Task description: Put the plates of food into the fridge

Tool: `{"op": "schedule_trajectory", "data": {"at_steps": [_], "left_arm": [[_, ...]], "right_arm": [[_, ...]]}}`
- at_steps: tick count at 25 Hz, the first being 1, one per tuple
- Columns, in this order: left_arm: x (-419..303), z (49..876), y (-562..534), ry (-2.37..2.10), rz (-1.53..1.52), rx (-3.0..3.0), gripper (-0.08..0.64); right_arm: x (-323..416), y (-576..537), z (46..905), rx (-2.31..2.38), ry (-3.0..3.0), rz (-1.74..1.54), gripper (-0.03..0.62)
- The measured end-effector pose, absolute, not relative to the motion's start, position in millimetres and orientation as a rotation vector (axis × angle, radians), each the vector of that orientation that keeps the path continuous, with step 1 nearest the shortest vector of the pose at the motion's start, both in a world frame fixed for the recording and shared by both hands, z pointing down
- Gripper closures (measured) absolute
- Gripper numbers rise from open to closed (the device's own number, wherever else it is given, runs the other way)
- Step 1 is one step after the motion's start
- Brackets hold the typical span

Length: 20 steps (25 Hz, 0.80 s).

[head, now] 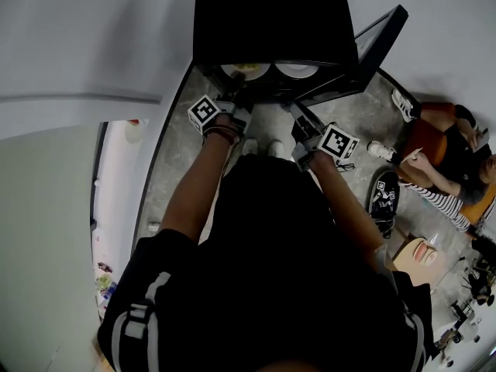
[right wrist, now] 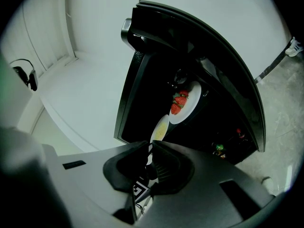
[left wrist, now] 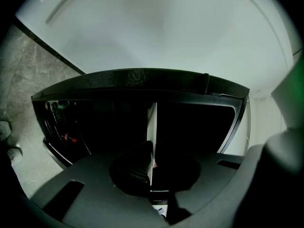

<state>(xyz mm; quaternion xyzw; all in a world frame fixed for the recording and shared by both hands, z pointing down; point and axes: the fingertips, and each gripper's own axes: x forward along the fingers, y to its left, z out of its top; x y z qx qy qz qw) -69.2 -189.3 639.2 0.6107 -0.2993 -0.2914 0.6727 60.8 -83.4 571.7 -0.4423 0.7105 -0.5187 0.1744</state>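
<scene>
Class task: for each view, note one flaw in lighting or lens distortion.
Head view: fisheye bows the pale ledge. Left gripper view: the fridge interior is underexposed, nearly black. Right gripper view: black vignette in the corners, though the strawberry plate reads clearly.

Left plate [head: 246, 70], right plate [head: 297, 70] side by side in fridge [head: 271, 22]; door [head: 380, 33] seemingly rightward.

Bare room: black fridge [head: 271, 22], grey floor [head: 364, 118]

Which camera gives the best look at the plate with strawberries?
The right gripper view: the strawberry plate faces it, red berries plain inside the fridge. The head view shows only its rim; the left gripper view, apparently, a thin white edge.
</scene>
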Motion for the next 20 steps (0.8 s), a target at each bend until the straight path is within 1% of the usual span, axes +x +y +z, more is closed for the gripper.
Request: {"op": "schedule_trajectory", "data": {"at_steps": [20], "left_arm": [[-58, 643, -203, -0.678, -0.68, 1.352, 0.522]], "right_arm": [[65, -82, 573, -1.236, 2.043, -1.452, 0.551]]}}
